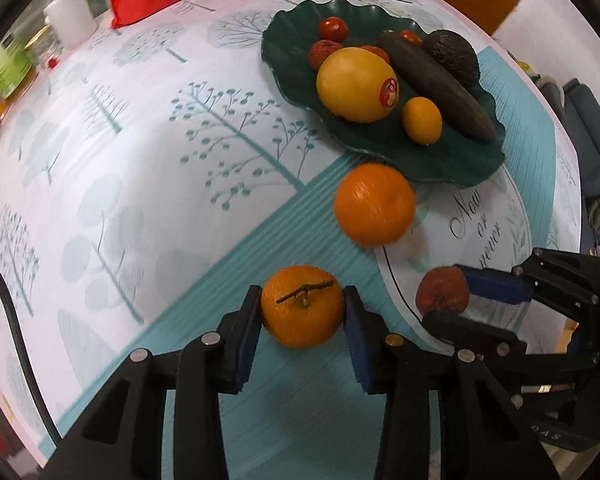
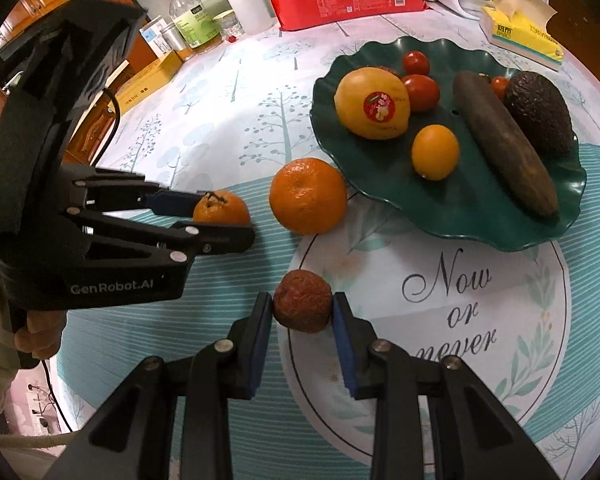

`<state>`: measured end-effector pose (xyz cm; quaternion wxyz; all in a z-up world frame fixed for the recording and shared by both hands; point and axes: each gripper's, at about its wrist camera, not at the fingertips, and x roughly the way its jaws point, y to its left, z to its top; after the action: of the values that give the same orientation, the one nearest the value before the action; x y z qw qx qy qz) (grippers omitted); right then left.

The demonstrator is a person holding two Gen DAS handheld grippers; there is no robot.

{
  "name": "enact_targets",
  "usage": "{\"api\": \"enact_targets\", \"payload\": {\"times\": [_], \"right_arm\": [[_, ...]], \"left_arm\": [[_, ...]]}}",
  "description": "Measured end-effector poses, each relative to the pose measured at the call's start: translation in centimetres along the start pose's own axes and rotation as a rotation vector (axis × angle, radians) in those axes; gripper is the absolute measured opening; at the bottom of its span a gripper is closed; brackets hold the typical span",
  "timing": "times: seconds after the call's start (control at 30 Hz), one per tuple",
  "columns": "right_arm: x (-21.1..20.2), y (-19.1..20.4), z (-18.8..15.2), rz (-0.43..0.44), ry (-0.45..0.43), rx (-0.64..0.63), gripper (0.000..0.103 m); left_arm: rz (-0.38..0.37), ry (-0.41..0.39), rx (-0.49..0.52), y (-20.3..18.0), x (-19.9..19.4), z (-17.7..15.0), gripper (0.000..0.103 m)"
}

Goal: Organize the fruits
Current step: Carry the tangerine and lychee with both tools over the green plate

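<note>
L gripper (image 1: 303, 307) pinches stemmed mandarin (image 1: 302, 306) at its equator, near-left of green plate (image 1: 452, 160). R gripper (image 2: 302, 303) clamps wrinkled reddish fruit (image 2: 303, 301), near centre. Both prob light, soft-skinned: grip gently.

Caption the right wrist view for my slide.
Right claw grips wrinkled reddish-brown fruit near the wavy green plate.

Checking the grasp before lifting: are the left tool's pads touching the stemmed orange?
Touching. The left wrist view shows the left tool with both pads pressed against the sides of the stemmed orange, no gap visible.
</note>
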<state>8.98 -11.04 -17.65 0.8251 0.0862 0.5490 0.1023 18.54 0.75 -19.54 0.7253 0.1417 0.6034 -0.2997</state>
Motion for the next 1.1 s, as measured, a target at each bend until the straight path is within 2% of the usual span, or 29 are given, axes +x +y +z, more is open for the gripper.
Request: {"api": "enact_targets", "payload": {"times": [0.17, 0.33, 0.53, 0.77, 0.83, 0.93, 1.1], "right_arm": [[-2.0, 0.0, -0.6, 0.015, -0.038, -0.011, 0.030], [-4.7, -0.3, -0.9, 0.016, -0.080, -0.022, 0.030], [-8.8, -1.2, 0.1, -0.063, -0.129, -0.022, 0.030], [-15.3, -1.9, 3.4, -0.132, -0.246, -0.028, 0.030], [-17.6, -1.9, 5.0, -0.163, -0.290, -0.028, 0.030], [-20.3, -1.8, 6.8, -0.166, -0.348, -0.029, 0.030], [-23.0, -2.1, 9.6, -0.219, -0.398, -0.039, 0.030]], "left_arm": [[0.024, -0.025, -0.016, -1.5, -2.3, -1.5, 0.038], [0.041, -0.064, -0.049, -2.9, -5.2, -1.4, 0.038], [0.053, -0.127, -0.075, -5.6, -9.1, 0.0, 0.038], [0.088, -0.259, -0.067, -8.3, -14.1, 4.6, 0.038], [0.101, -0.292, -0.078, -8.4, -15.6, 5.9, 0.038], [0.122, -0.346, -0.101, -8.2, -17.7, 8.1, 0.038], [0.171, -0.380, -0.140, -7.6, -18.8, 11.1, 0.038]]}}
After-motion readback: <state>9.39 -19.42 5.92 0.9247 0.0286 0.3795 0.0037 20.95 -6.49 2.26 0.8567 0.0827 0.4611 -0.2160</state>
